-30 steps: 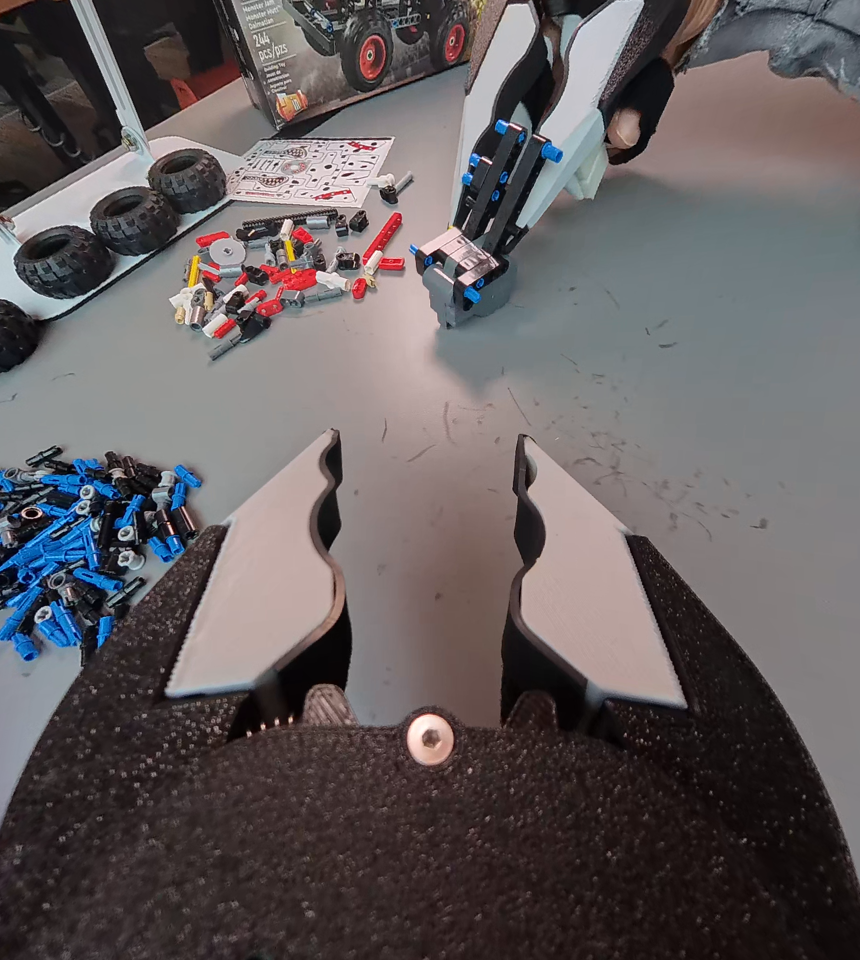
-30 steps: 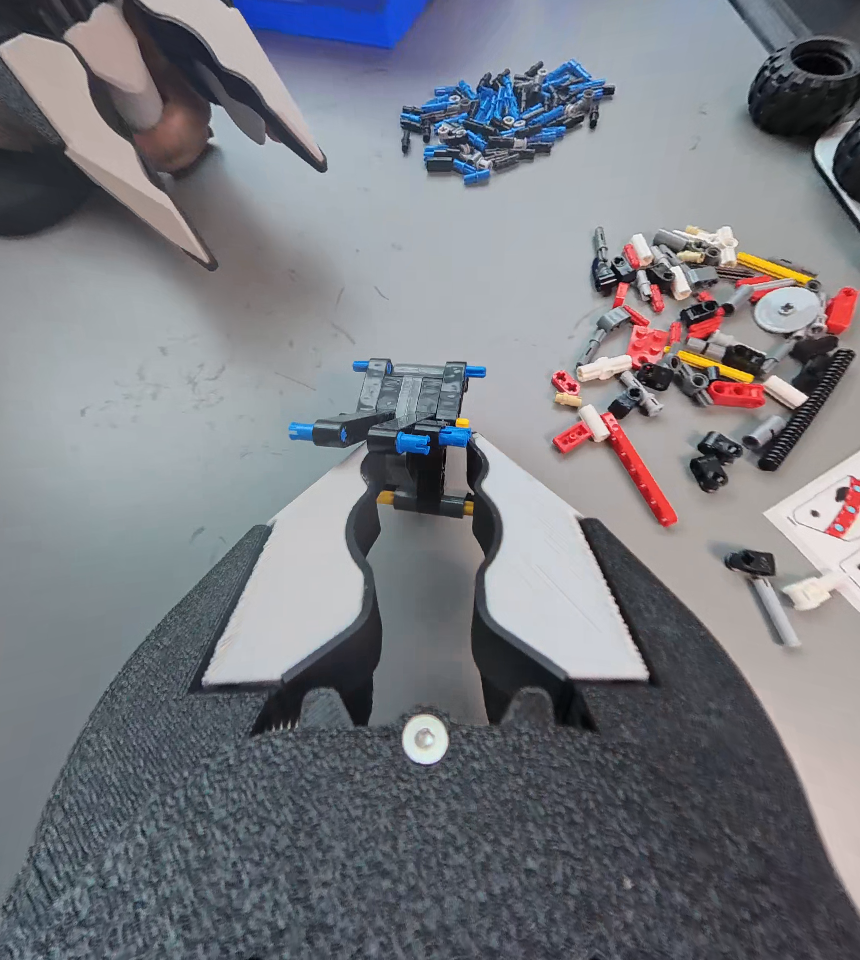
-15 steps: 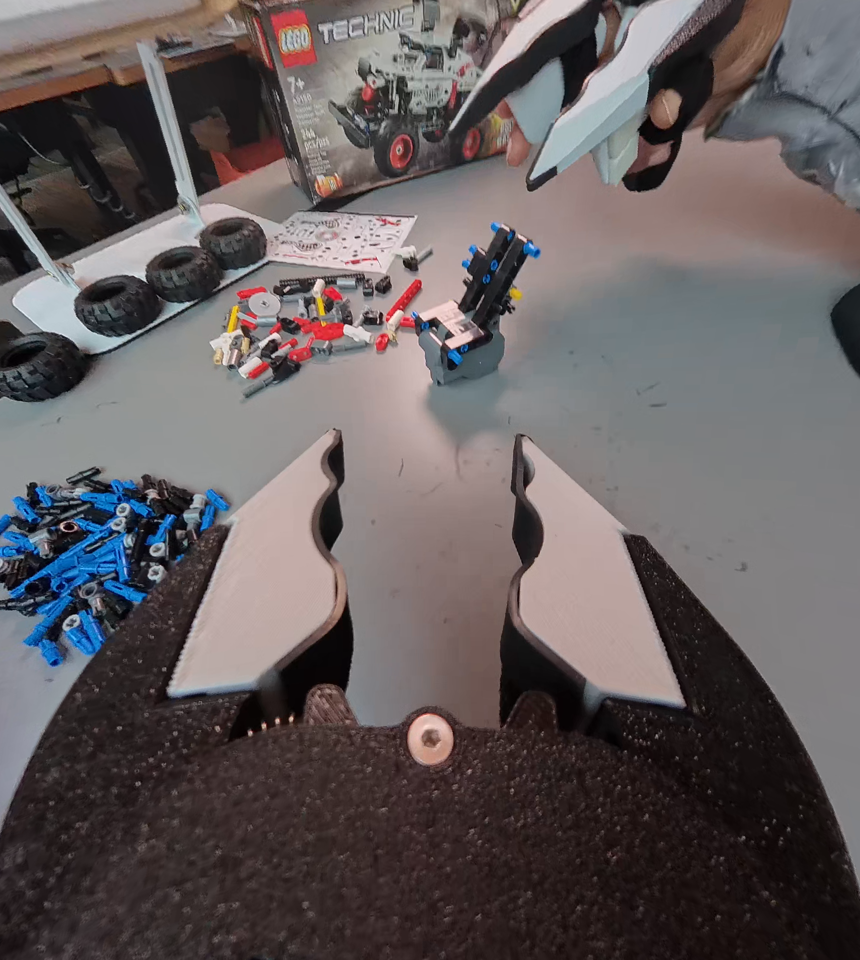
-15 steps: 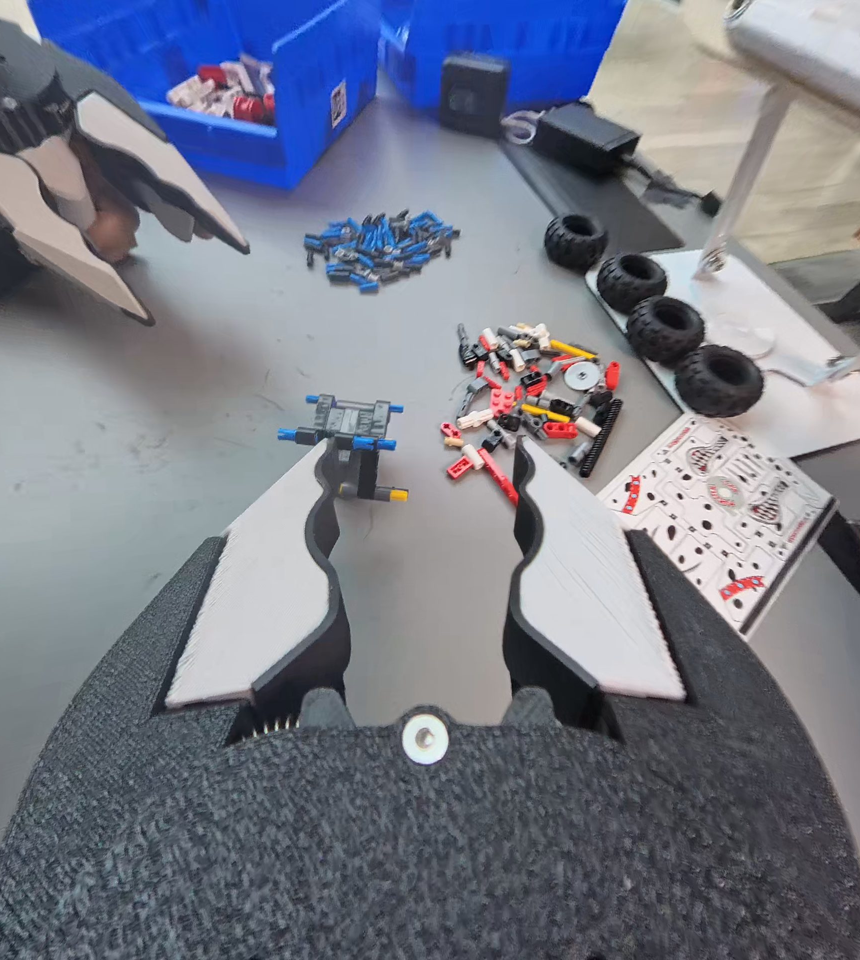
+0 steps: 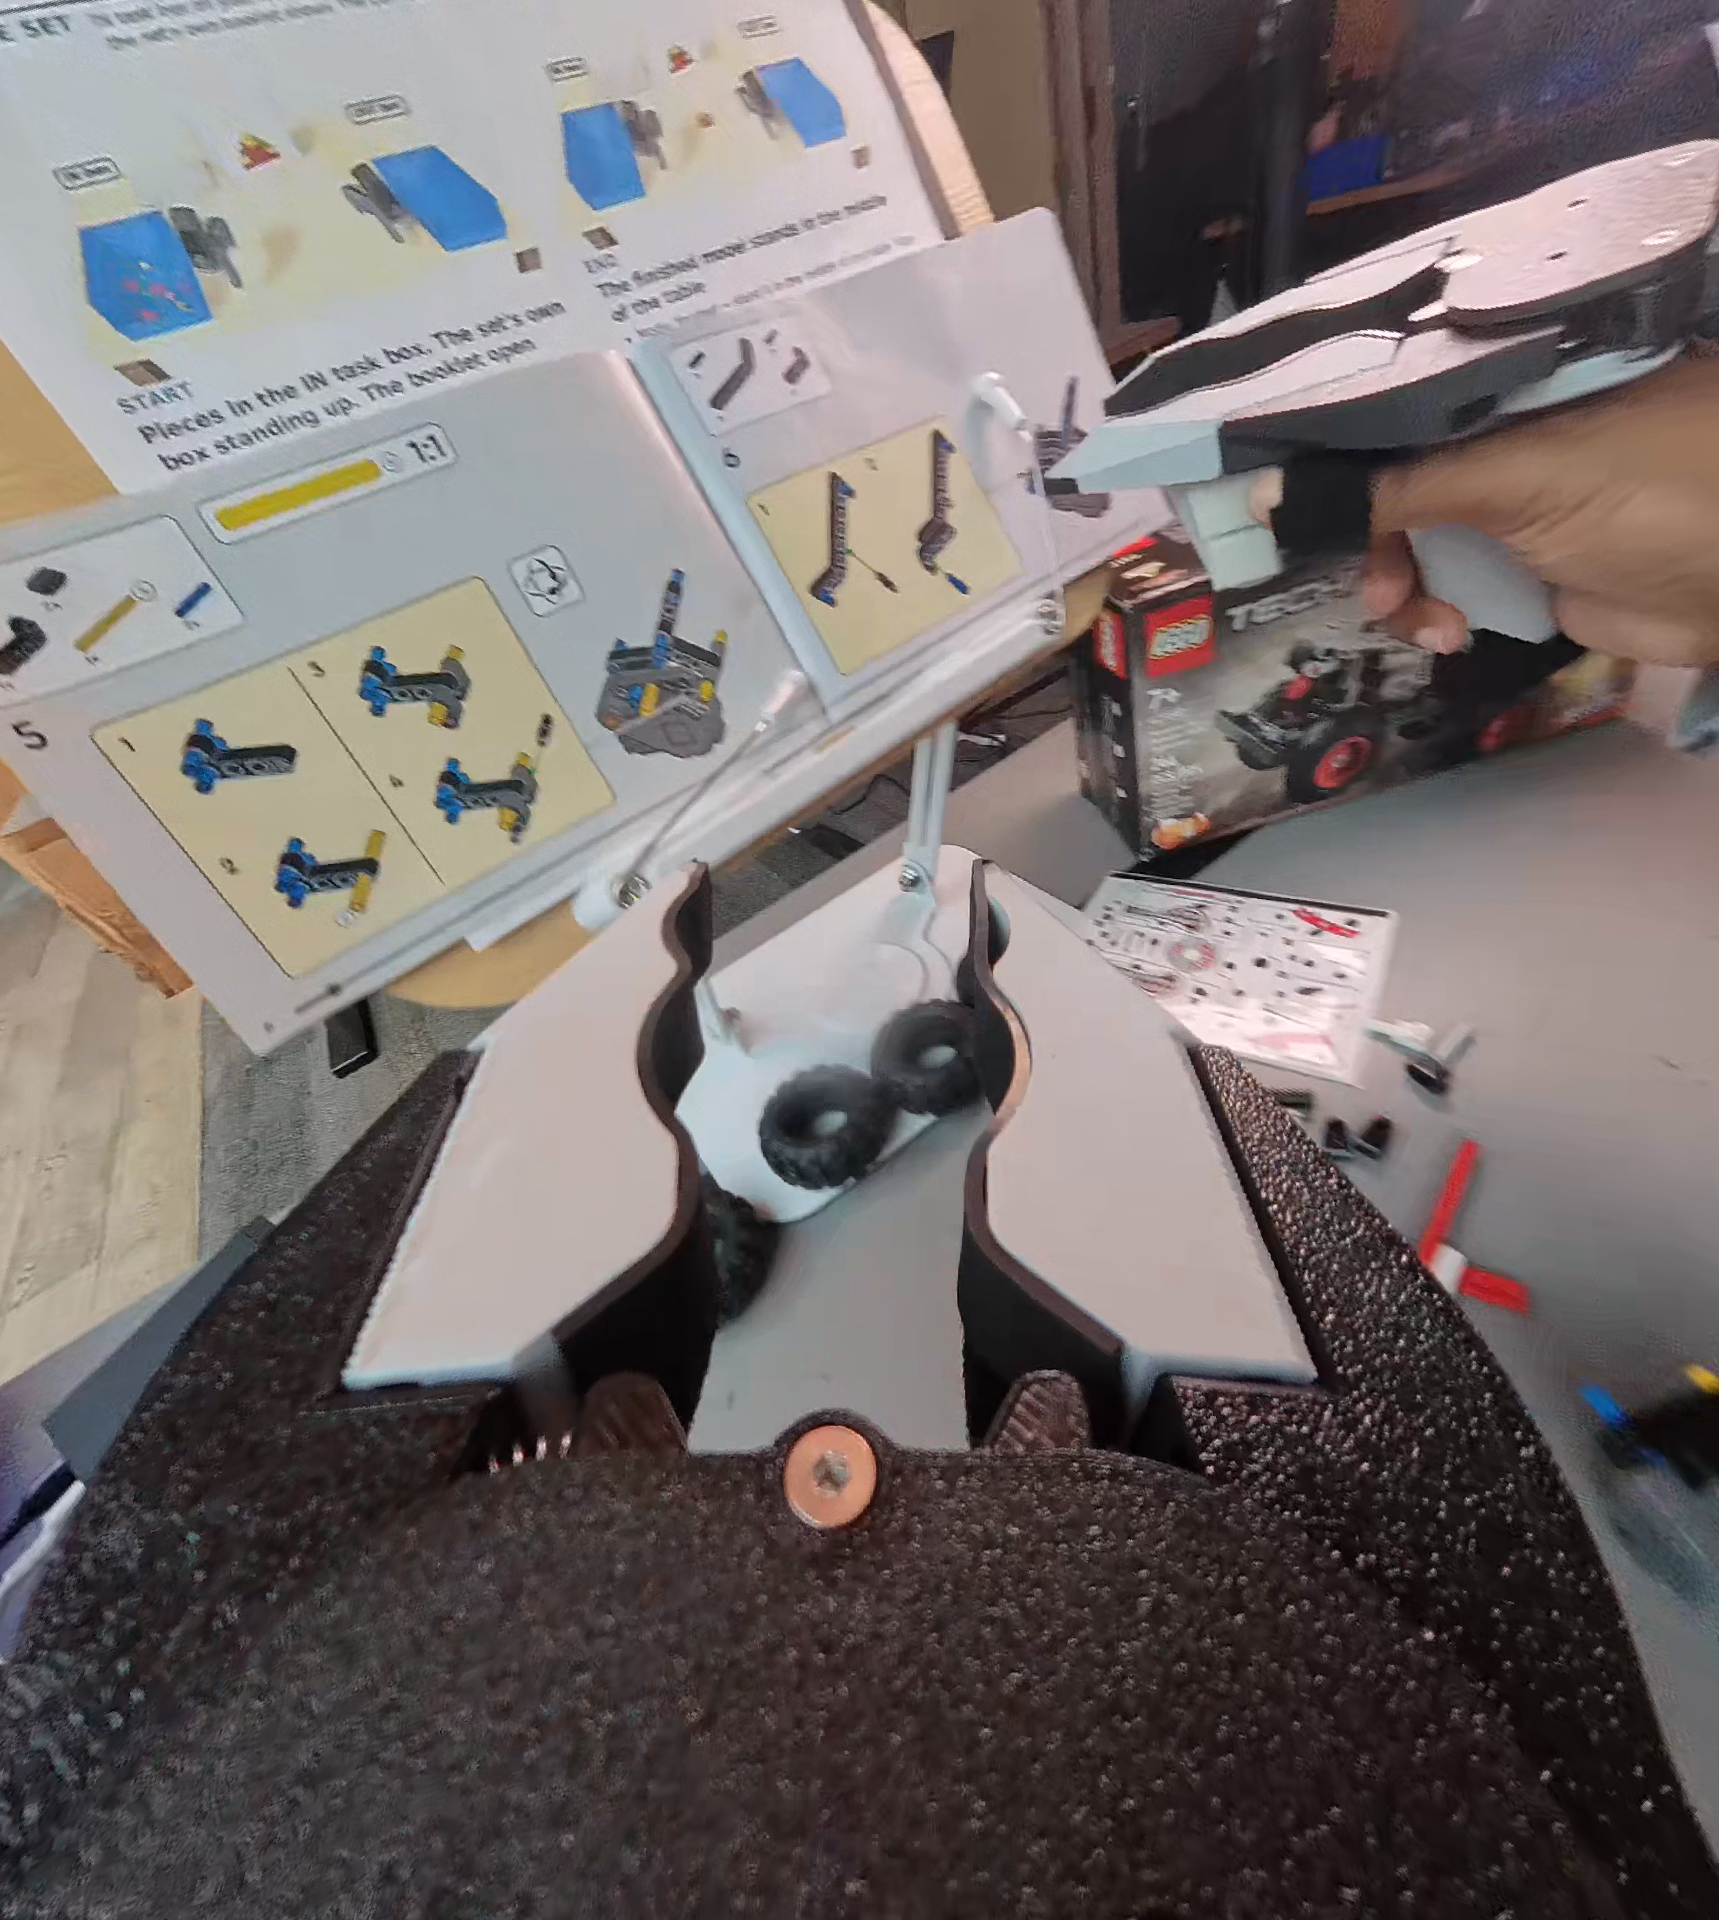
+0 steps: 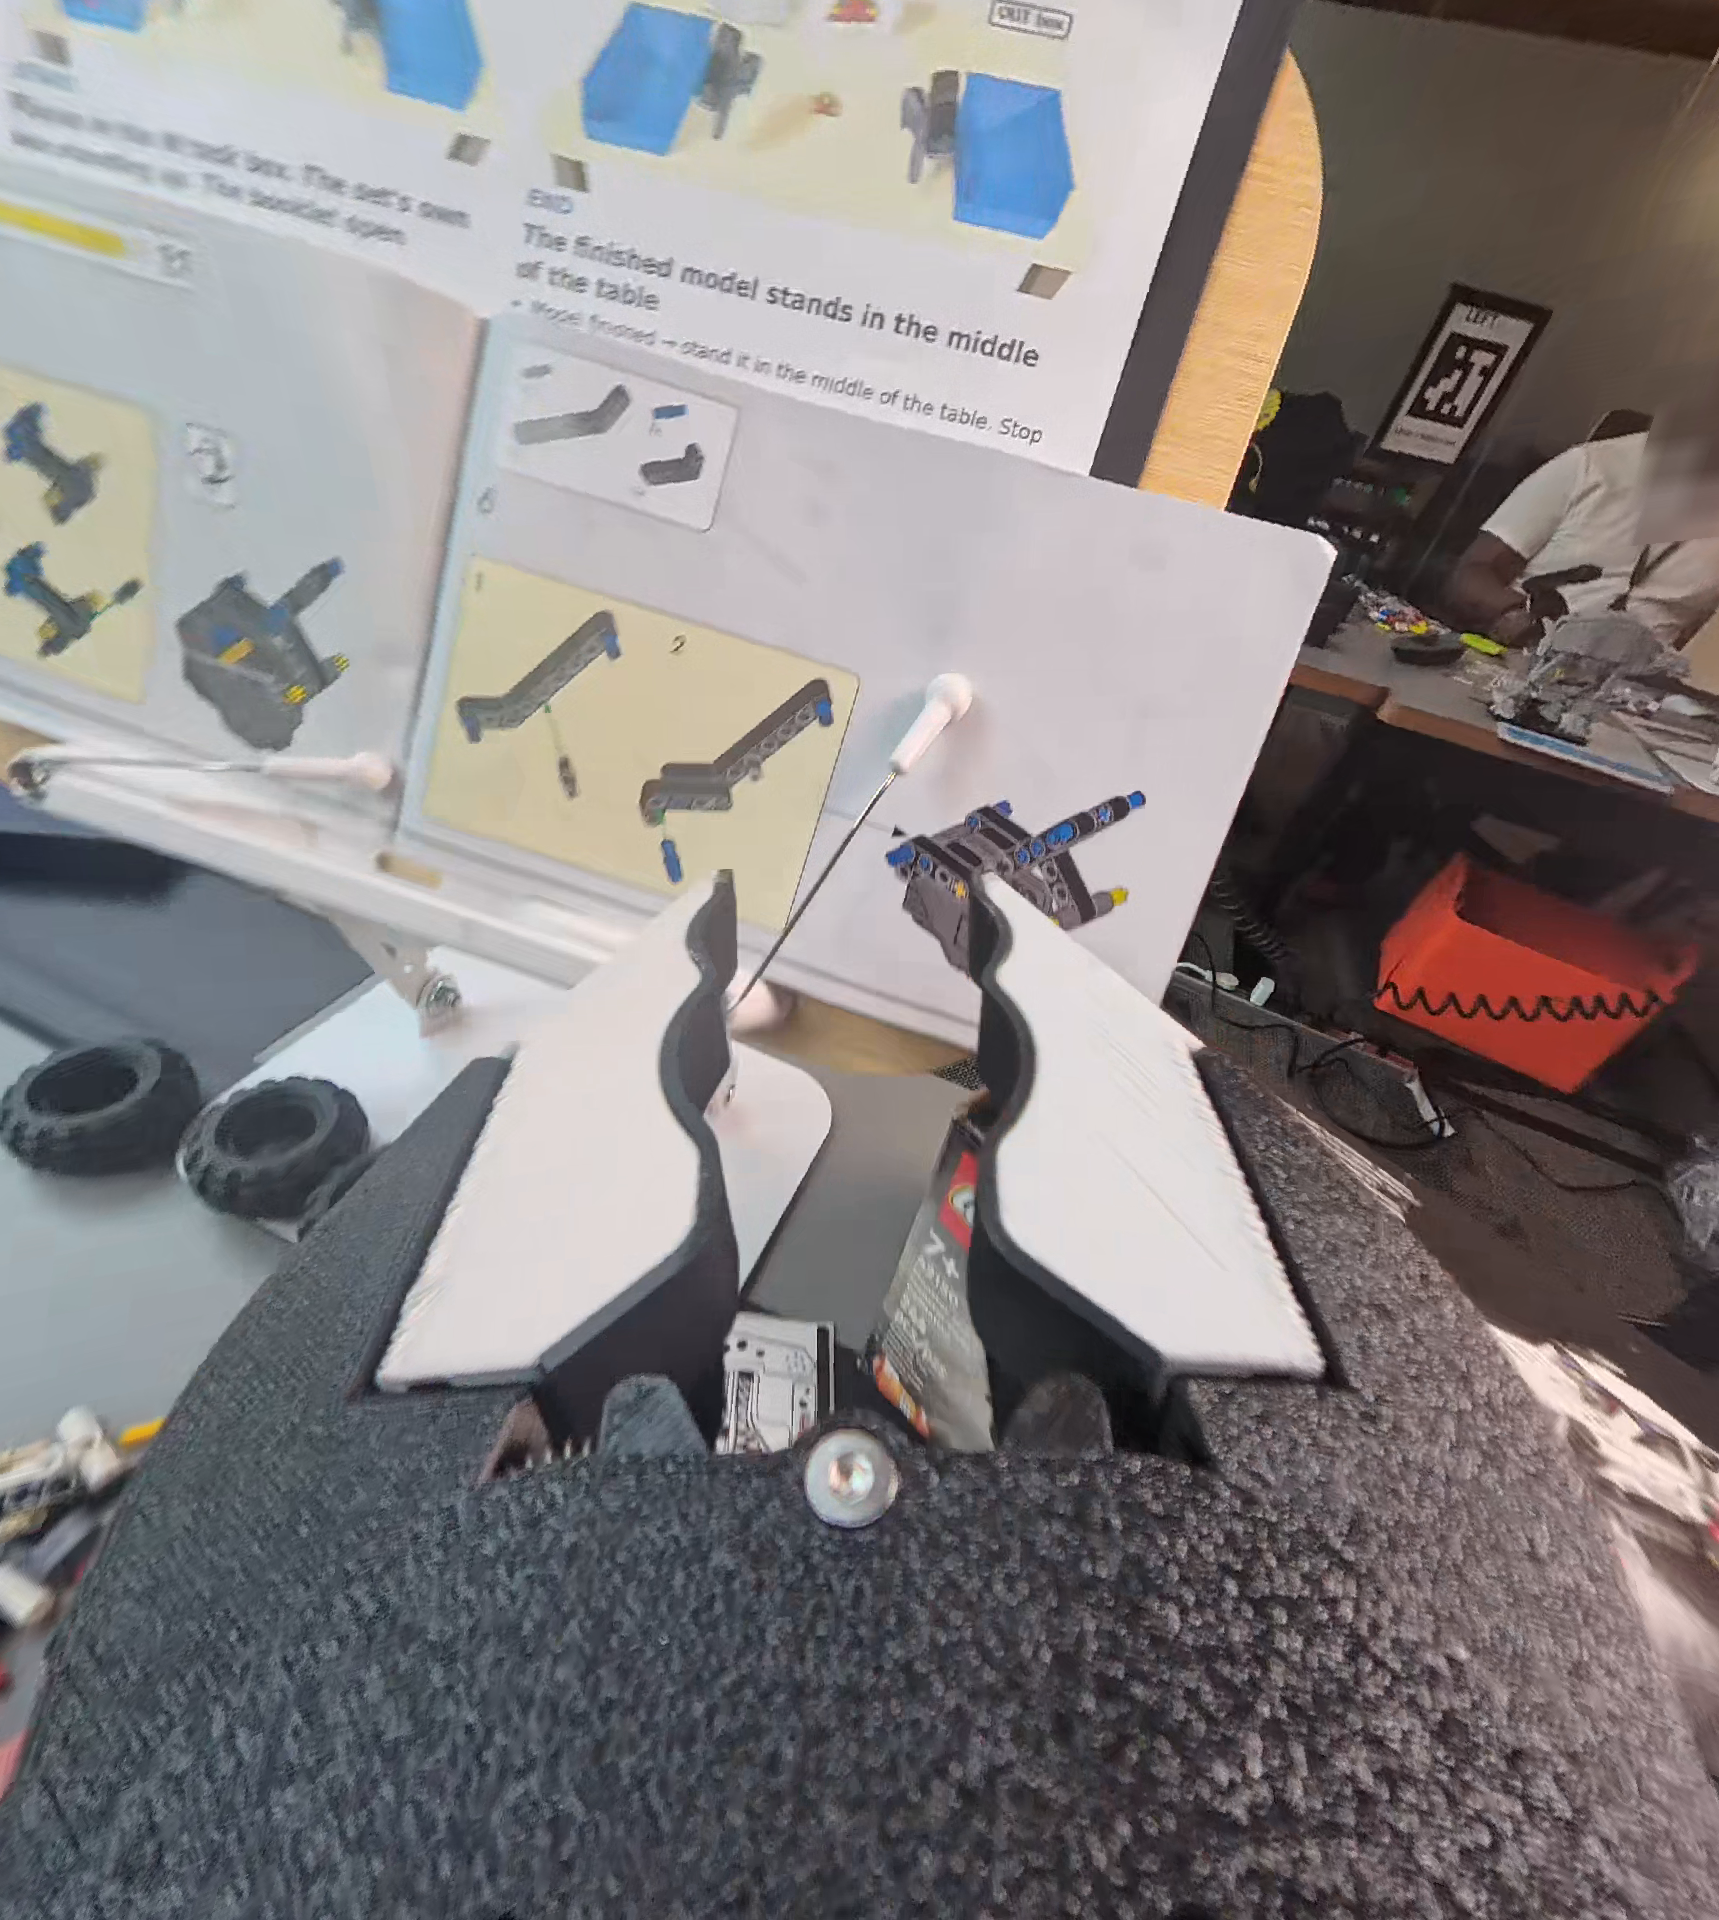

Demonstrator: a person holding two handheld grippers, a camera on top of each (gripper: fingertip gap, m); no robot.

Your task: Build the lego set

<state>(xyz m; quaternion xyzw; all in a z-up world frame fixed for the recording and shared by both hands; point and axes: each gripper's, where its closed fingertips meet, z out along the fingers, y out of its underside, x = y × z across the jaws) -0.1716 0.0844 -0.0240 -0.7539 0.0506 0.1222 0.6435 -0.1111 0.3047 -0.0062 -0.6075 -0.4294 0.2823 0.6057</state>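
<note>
A grey bench (image 5: 1613,935) runs to its far edge, where an open instruction booklet (image 5: 481,644) leans on a white stand (image 5: 922,810) with a larger printed sheet behind; the bench's right half is mostly bare. The left gripper (image 5: 834,894) is spread and empty, above 2 black tires (image 5: 870,1101). The right gripper (image 6: 850,883), also spread and empty, is raised toward the booklet's right page. The part-built black lego assembly (image 5: 1707,1455) lies blurred on the bench at right, well apart from both.
</note>
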